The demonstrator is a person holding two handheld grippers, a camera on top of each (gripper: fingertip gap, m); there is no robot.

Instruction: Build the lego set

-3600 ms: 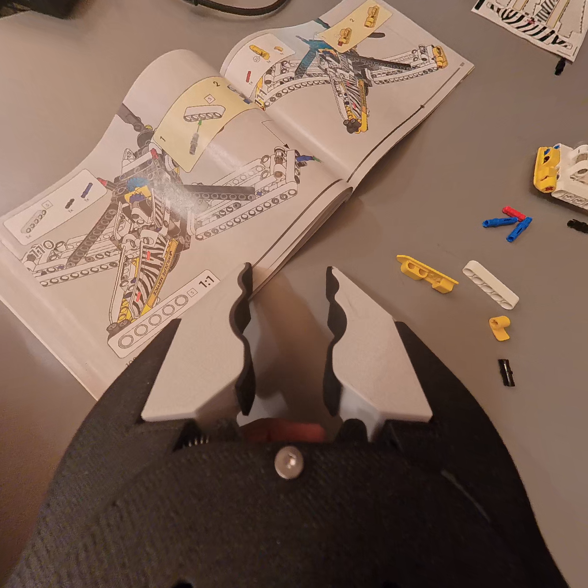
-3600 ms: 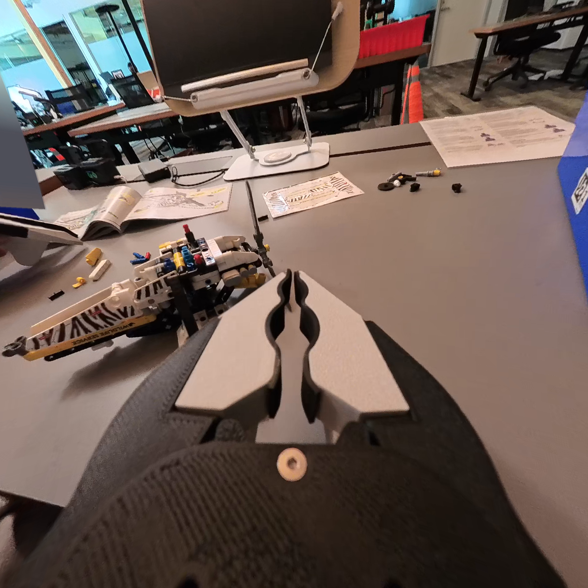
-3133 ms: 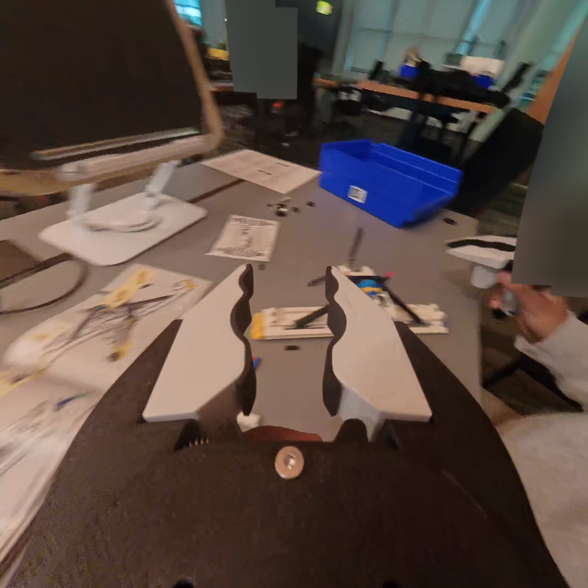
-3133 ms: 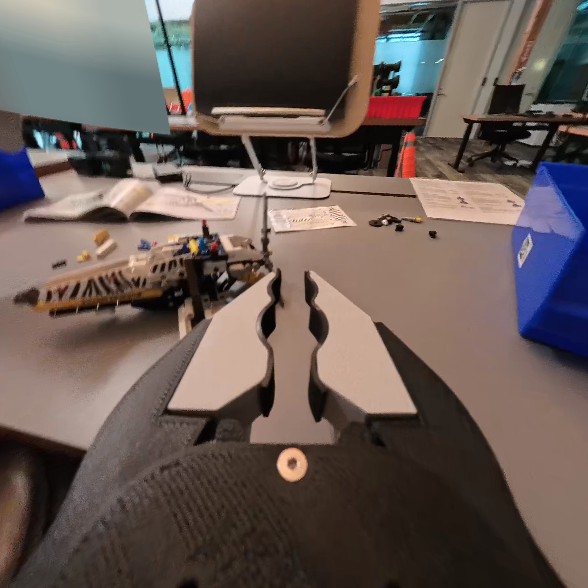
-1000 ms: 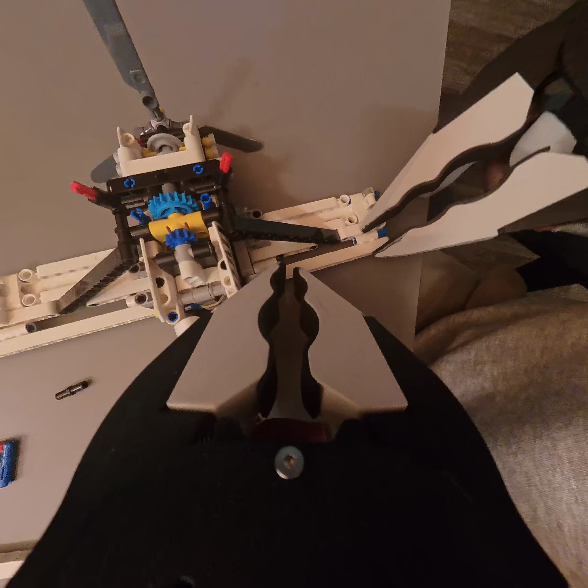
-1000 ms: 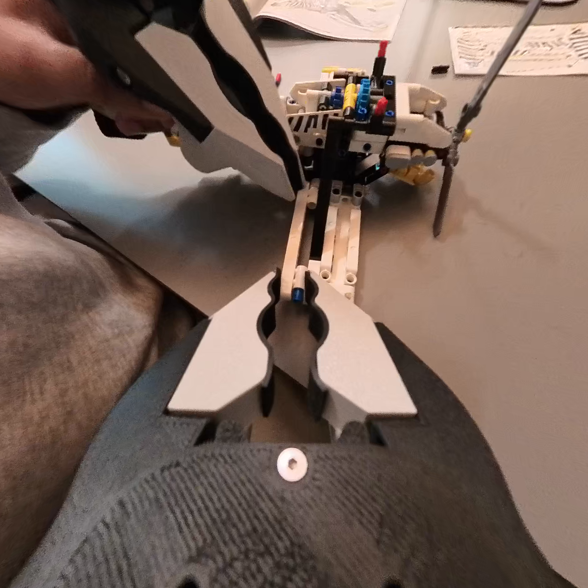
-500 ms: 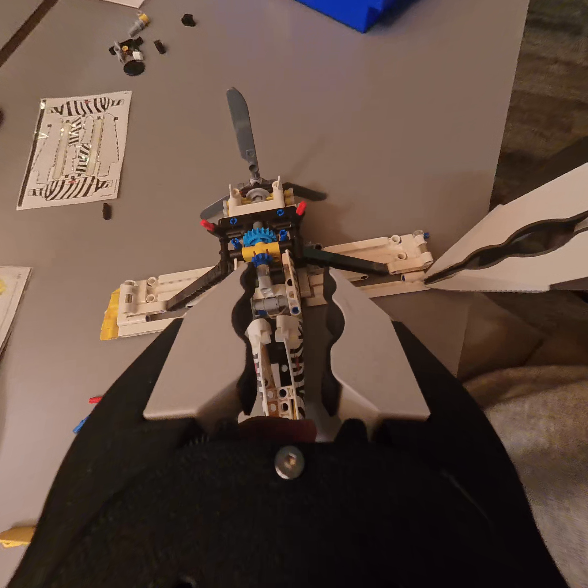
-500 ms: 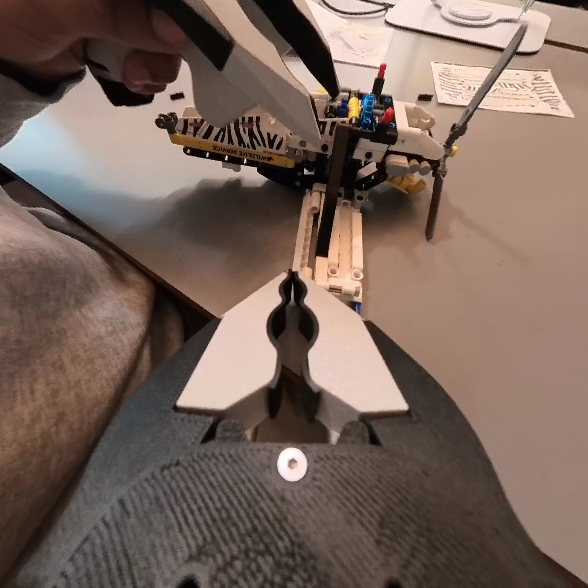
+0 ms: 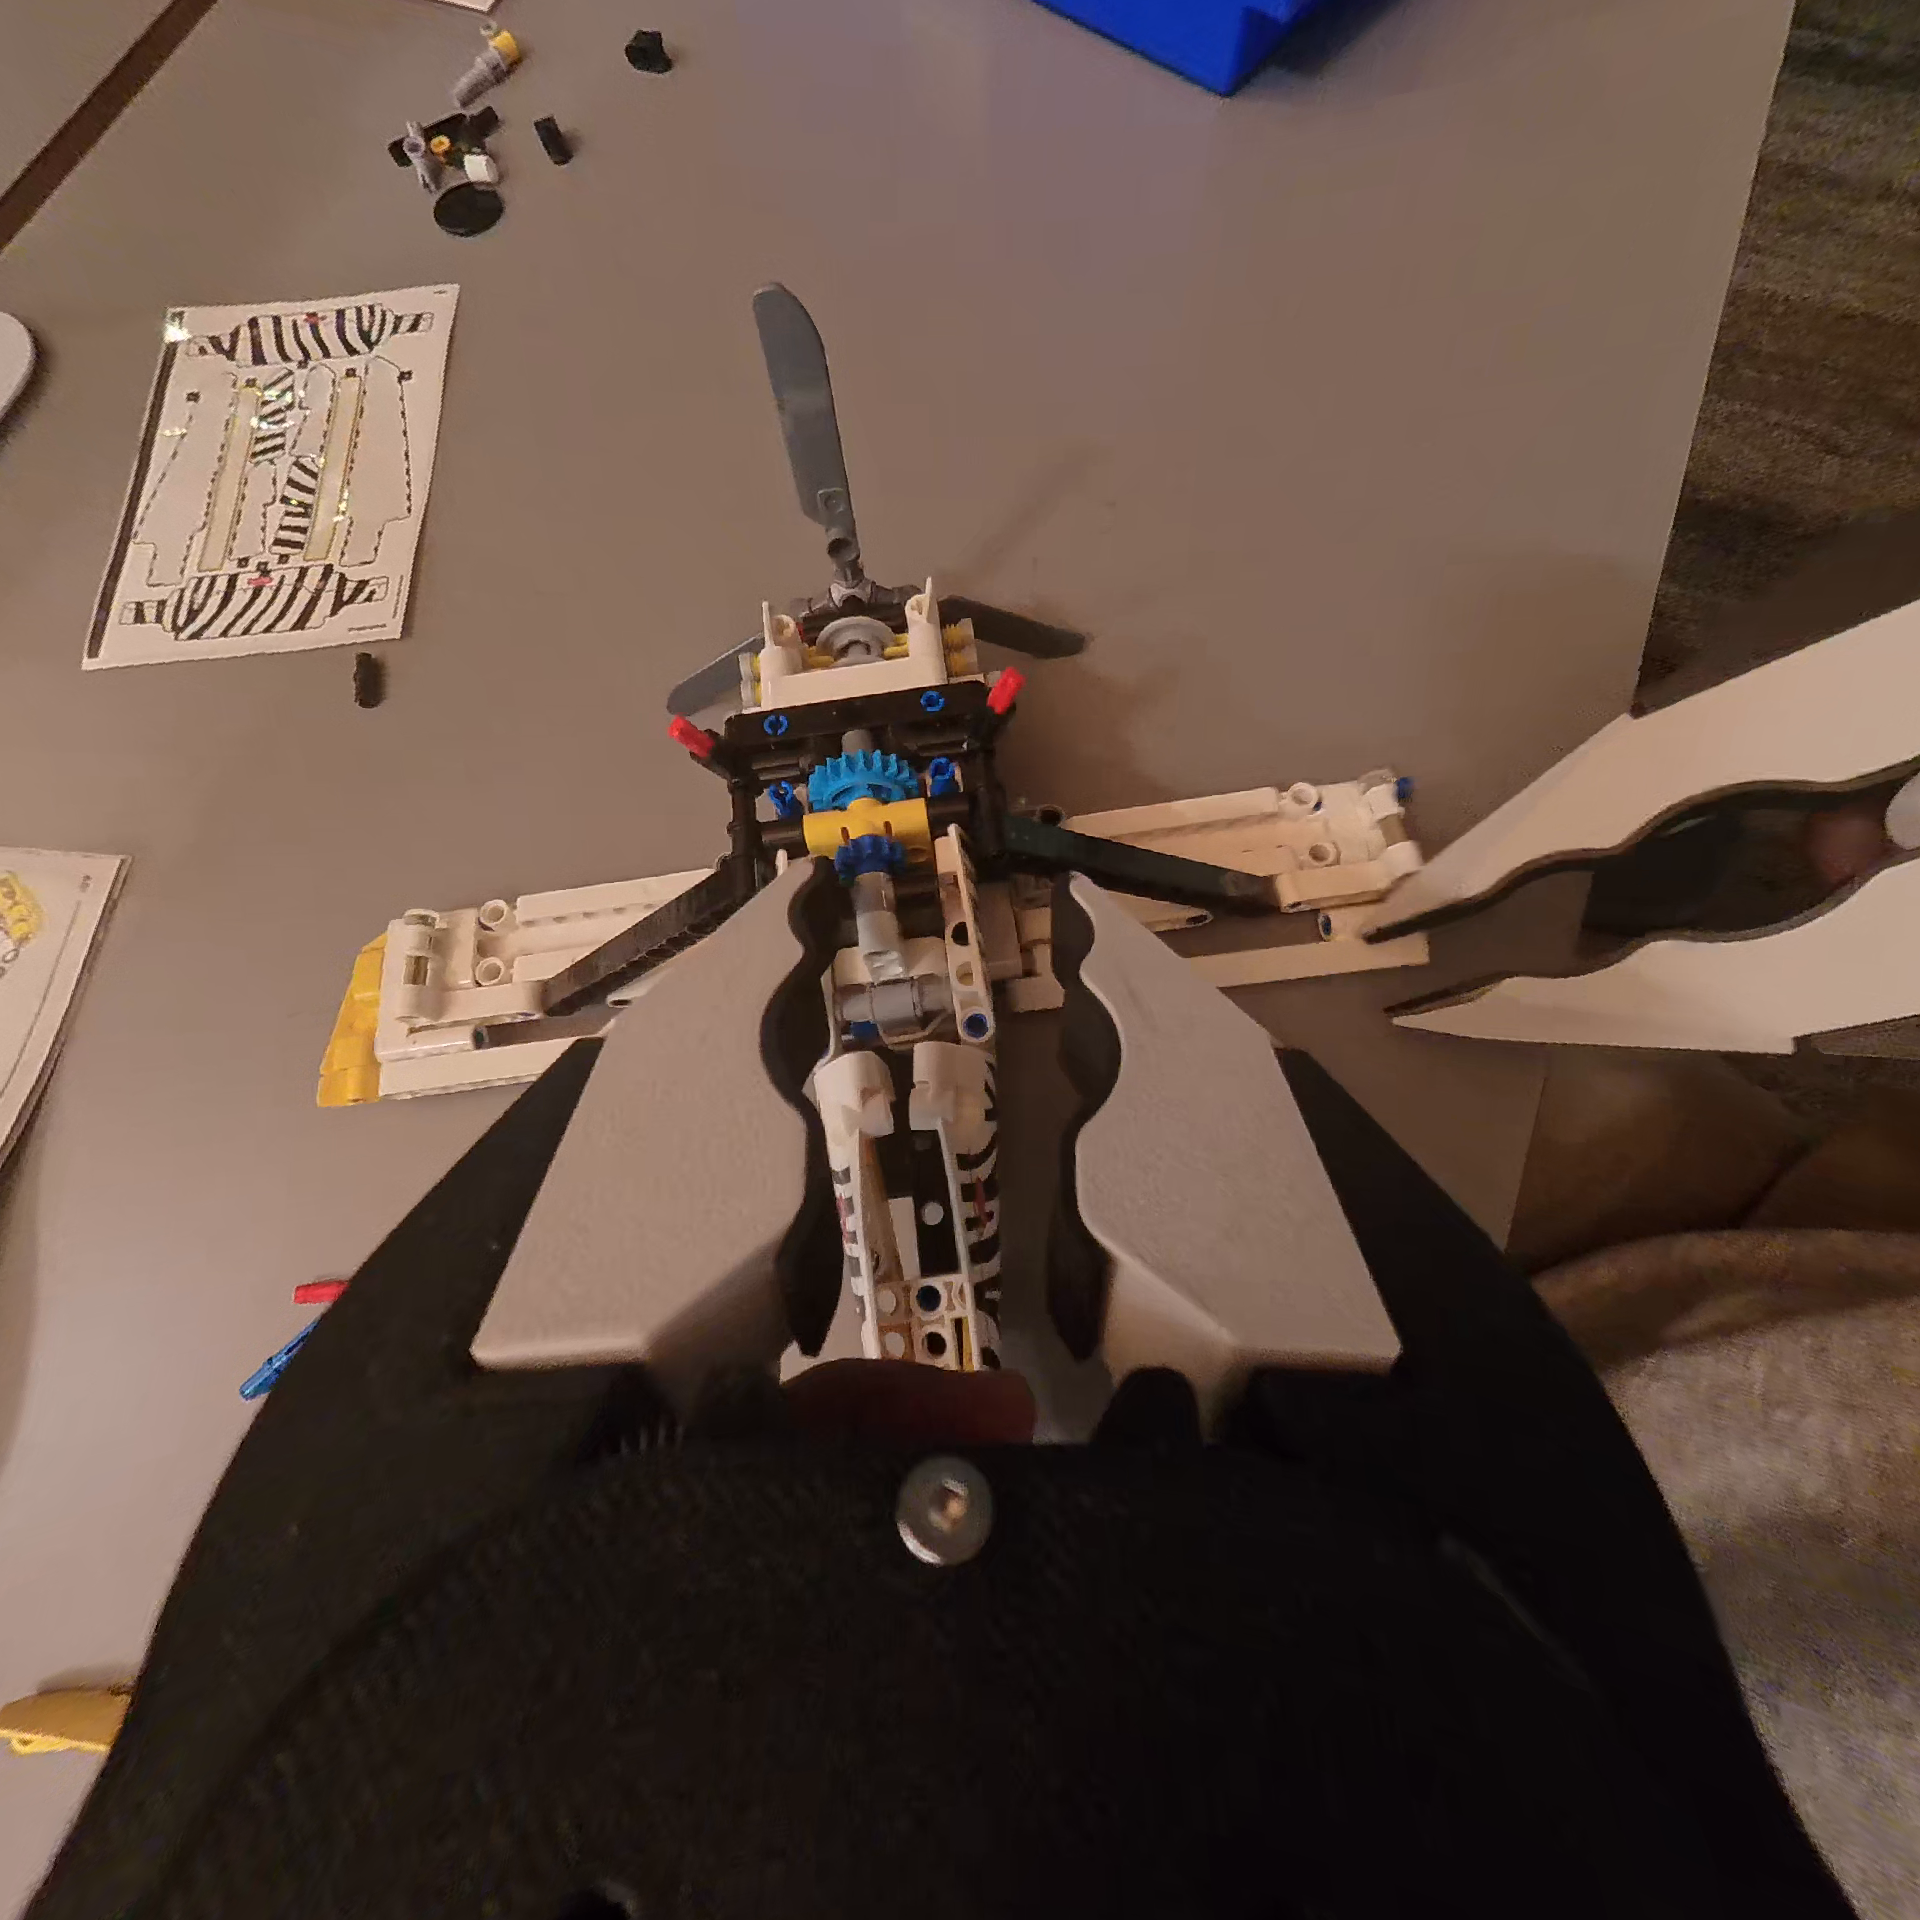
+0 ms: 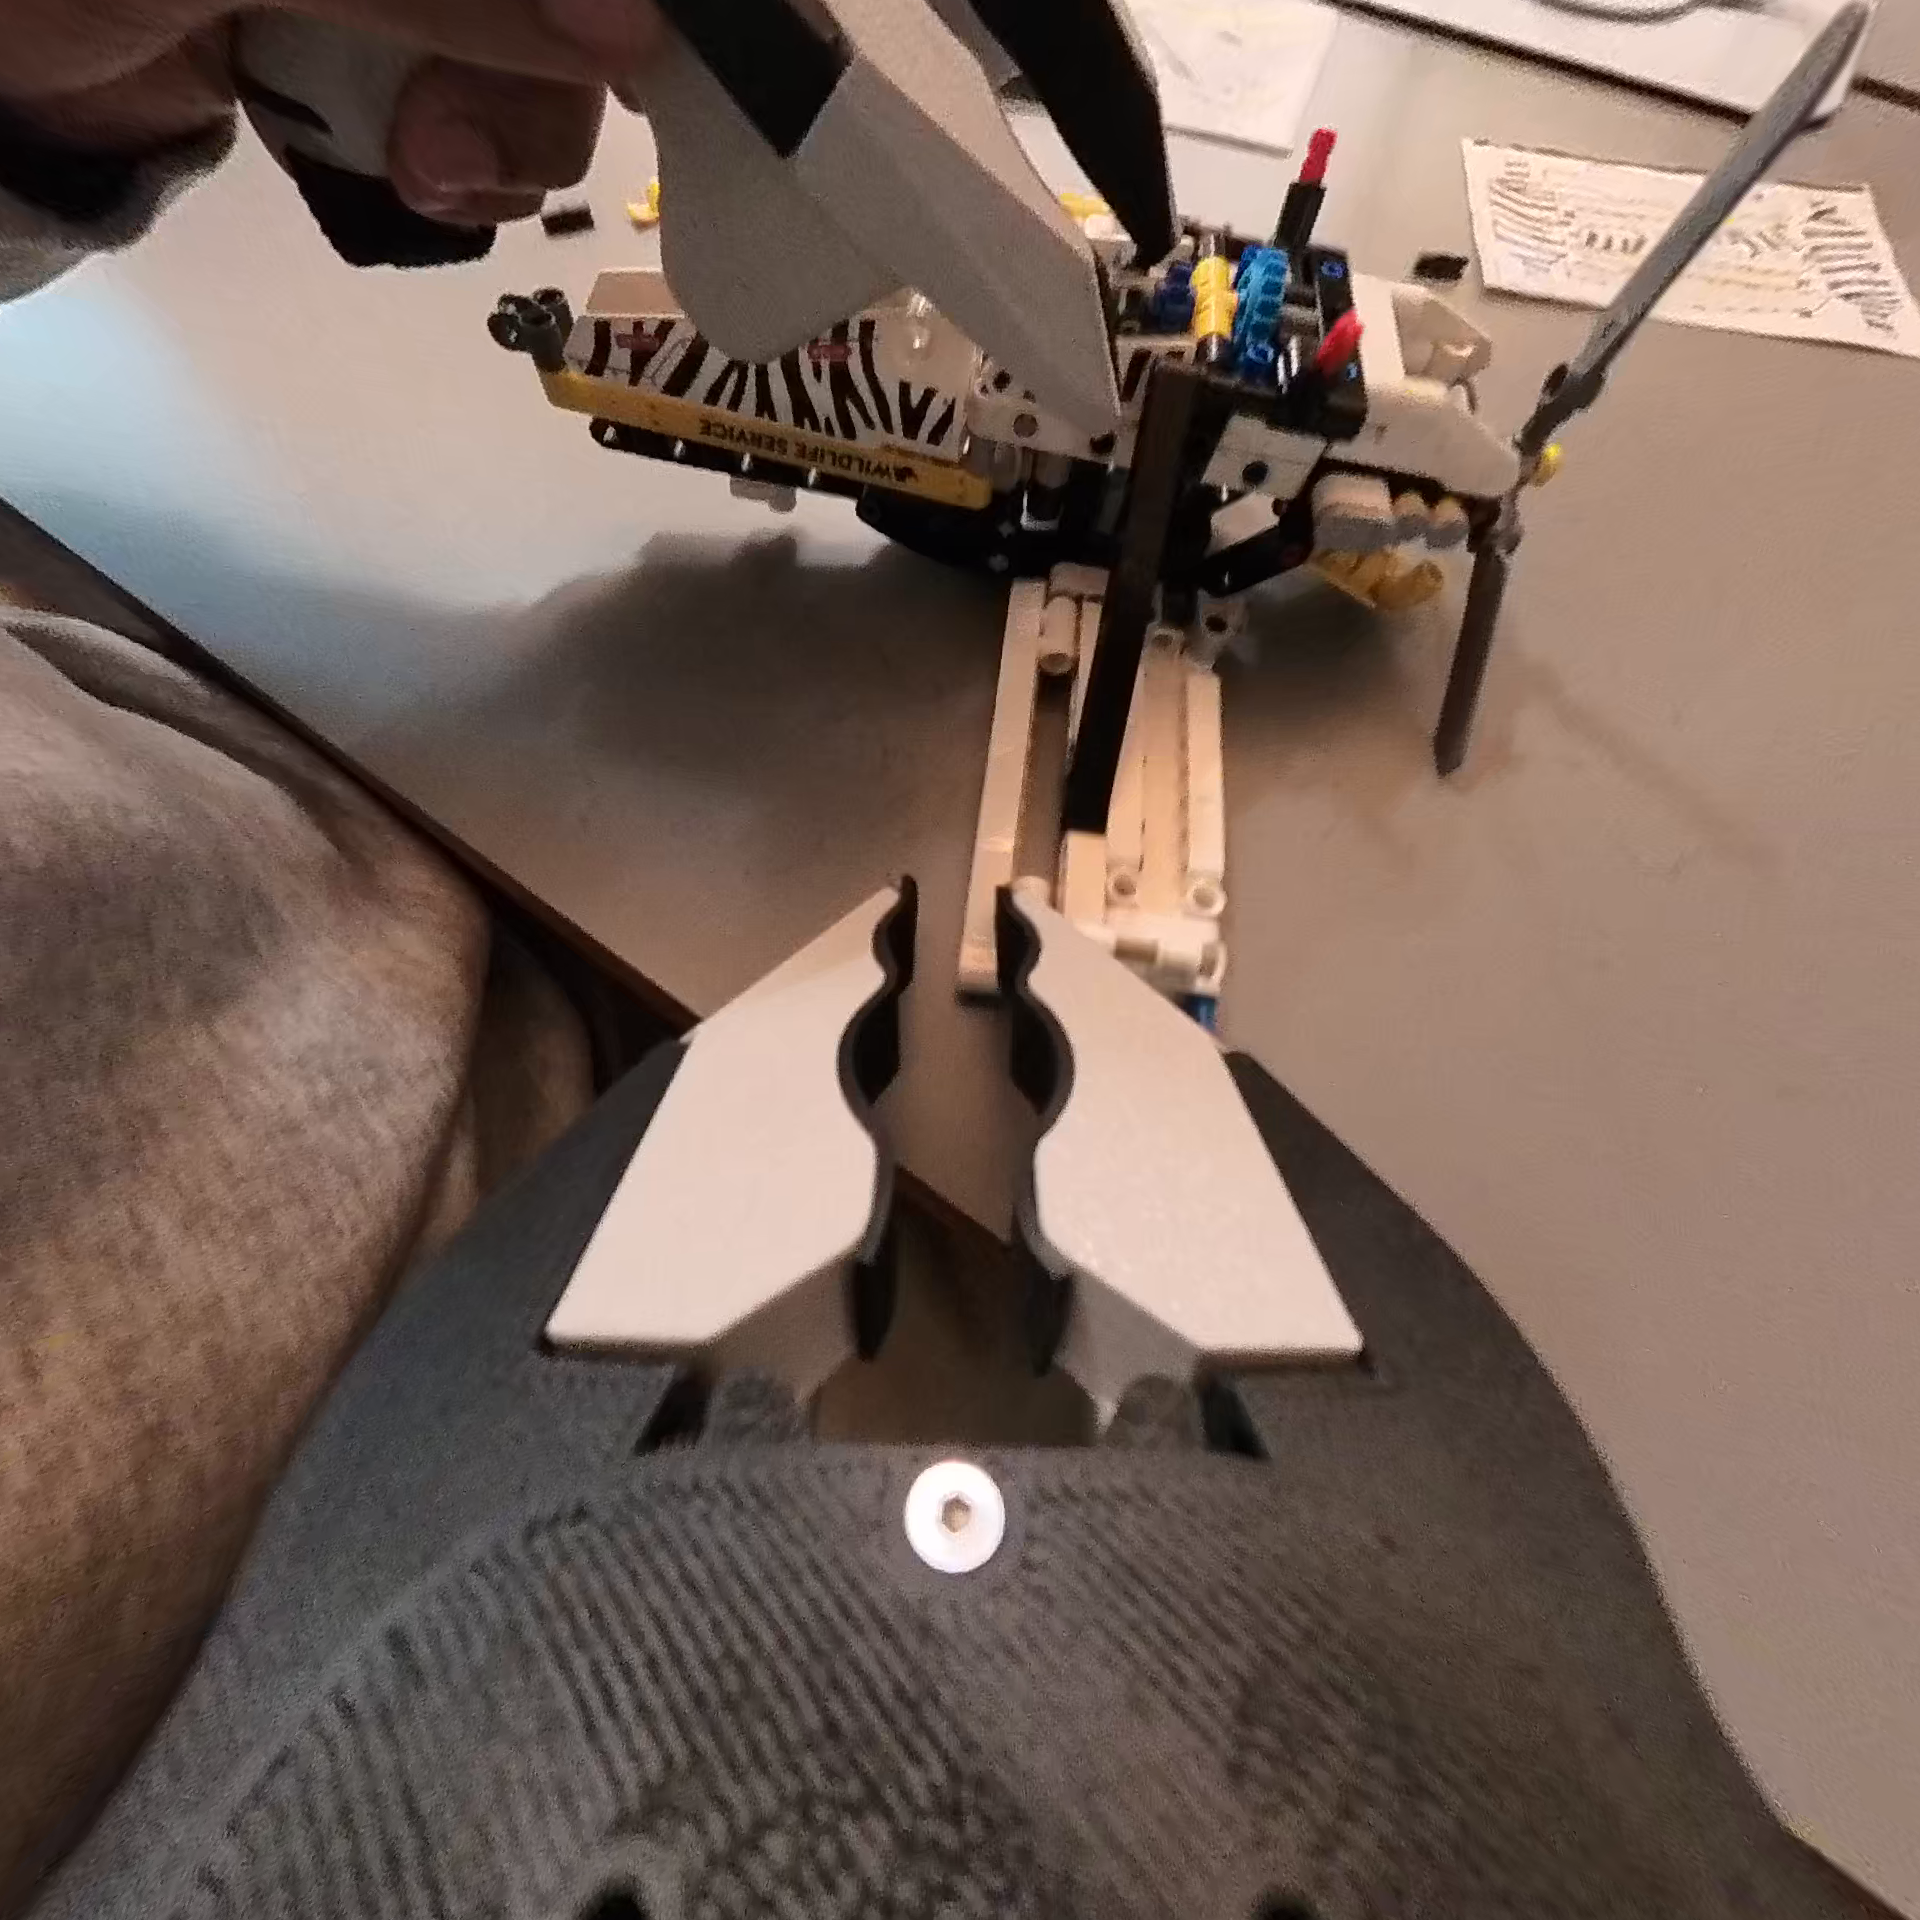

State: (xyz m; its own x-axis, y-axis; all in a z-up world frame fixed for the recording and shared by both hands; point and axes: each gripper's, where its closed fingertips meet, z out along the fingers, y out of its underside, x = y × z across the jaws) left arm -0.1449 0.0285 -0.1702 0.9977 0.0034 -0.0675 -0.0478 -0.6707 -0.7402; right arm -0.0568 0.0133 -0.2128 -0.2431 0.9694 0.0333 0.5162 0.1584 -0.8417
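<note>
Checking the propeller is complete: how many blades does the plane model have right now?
3: upper blade pointing away, right blade, and left blade, partly hidden behind the model.

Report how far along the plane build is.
Done: the lego plane has its fuselage, both wings, propeller and zebra stickers on. In hand: the left tool is open astride the tail boom; the right tool is open at the wing tip. Left: loose pieces still lie on the table.
</note>
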